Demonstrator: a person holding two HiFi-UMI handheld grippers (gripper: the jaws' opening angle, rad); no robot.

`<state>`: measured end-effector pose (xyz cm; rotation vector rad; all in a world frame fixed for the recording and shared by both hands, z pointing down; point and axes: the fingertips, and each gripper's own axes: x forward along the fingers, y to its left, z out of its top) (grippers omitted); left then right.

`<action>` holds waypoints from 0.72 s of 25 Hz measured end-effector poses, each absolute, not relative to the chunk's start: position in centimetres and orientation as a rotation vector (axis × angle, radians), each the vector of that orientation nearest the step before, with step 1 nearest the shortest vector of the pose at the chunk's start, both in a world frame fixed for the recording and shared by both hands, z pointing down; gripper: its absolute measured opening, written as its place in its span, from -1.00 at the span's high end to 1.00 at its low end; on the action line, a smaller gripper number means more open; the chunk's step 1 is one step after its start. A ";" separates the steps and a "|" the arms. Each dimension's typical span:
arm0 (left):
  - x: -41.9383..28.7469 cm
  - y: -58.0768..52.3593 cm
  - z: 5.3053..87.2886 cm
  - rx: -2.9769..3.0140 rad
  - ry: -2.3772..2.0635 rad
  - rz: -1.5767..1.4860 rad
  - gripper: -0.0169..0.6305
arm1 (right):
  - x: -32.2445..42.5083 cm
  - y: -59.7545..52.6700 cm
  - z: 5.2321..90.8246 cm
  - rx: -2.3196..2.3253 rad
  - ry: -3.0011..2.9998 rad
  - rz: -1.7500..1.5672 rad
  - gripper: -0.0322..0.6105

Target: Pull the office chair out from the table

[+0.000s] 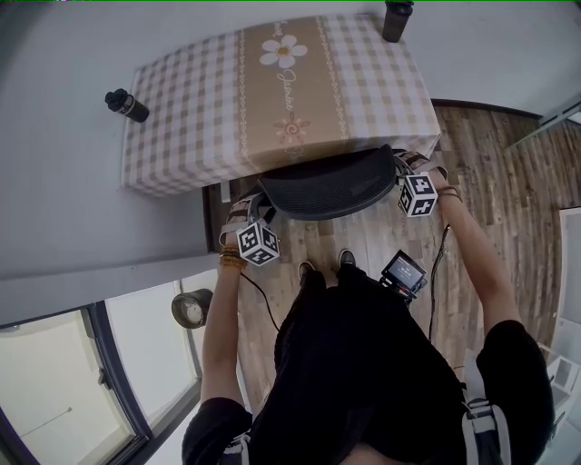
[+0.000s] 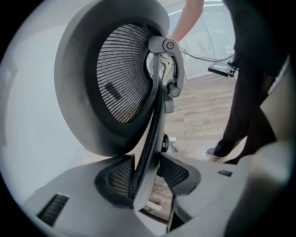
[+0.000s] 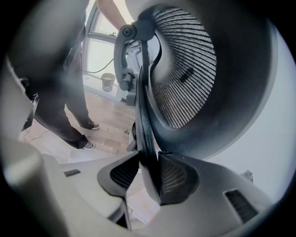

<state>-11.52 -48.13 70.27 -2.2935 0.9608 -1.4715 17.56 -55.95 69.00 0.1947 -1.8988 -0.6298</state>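
Where the head view comes nearest, at bottom centre, a person's dark clothing is recorded, with two shoes [image 1: 322, 265] set on the wood floor [image 1: 490, 182] just short of the office chair [image 1: 331, 186].

Item, left gripper [image 1: 254, 218]: held at centre left. Its claw is seen pinching the left edge of the backrest [image 2: 122, 78], the rim caught between both pads [image 2: 115, 178] (mesh fills the upper half of the left gripper view).

Item, right gripper [image 1: 406, 175]: held at centre right. Its claw is likewise pressed onto the opposite edge of the same backrest, the rim gripped between its pads [image 3: 178, 180].

Item, office chair: found at frame centre, hard against the near edge of the table [image 1: 182, 118]; only the curved black back is shown from above, the seat being hidden and judged to lie underneath.

Item, table: covered by a checked cloth [image 1: 381, 82] with a brown flowered band. A dark bottle [image 1: 125, 104] is noted at its left corner, a dark cup [image 1: 397, 18] at the far right corner.

Step in hand: the grasp is judged made on both sides, the pull not yet begun. Next move: an even, level draw toward the bottom of the frame is called for, both hands kept in step so the chair is not slewed; the shoes must be moved back to make room.
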 end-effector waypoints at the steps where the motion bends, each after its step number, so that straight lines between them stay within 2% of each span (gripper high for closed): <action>1: -11.5 -48.1 70.3 -2.293 0.959 -1.472 0.38 | 17.6 -55.9 69.0 0.197 -1.897 -0.629 0.47; 18: -12.0 -47.7 70.4 -2.275 0.919 -1.484 0.42 | 17.1 -55.3 69.1 0.216 -1.880 -0.588 0.47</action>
